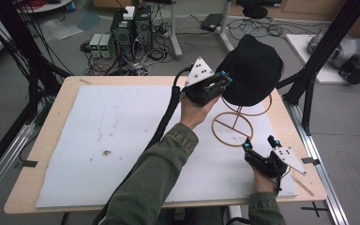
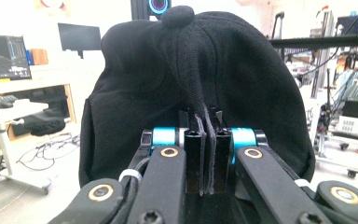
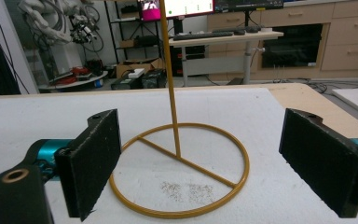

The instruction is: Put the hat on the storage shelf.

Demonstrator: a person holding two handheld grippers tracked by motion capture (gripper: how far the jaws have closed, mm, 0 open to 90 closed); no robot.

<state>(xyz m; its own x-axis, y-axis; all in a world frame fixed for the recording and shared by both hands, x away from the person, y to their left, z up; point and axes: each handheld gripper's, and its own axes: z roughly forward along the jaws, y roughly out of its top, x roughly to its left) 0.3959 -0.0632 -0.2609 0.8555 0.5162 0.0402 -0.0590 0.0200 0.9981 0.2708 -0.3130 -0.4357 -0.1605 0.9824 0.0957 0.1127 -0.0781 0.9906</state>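
Nearest the lens in the left gripper view, the left gripper (image 2: 204,158) has its fingers (image 2: 193,158) clamped tight on a fold of black cloth, a pleat of the black cap (image 2: 242,93) standing up between the two pads. That cap sits high, draped over the top ring of the gold wire stand (image 1: 233,127), just beyond the fingertips in the high view, where the left gripper (image 1: 225,77) meets the cap (image 1: 258,65) at its near edge.

The cap looks soft and light, a knitted or brushed fabric with a button at the crown and seams running down from it. It should crumple and sag rather than hold shape, so a pinch on a seam or the rim is the safest hold; slick it is not.

The stand is thin wire, probably easy to tip if the cap drags on it.

The right gripper (image 1: 262,145) rests low on the bench (image 1: 51,154), fingers (image 3: 93,163) spread wide, empty, the stand's base ring (image 3: 182,168) lying just ahead between them.
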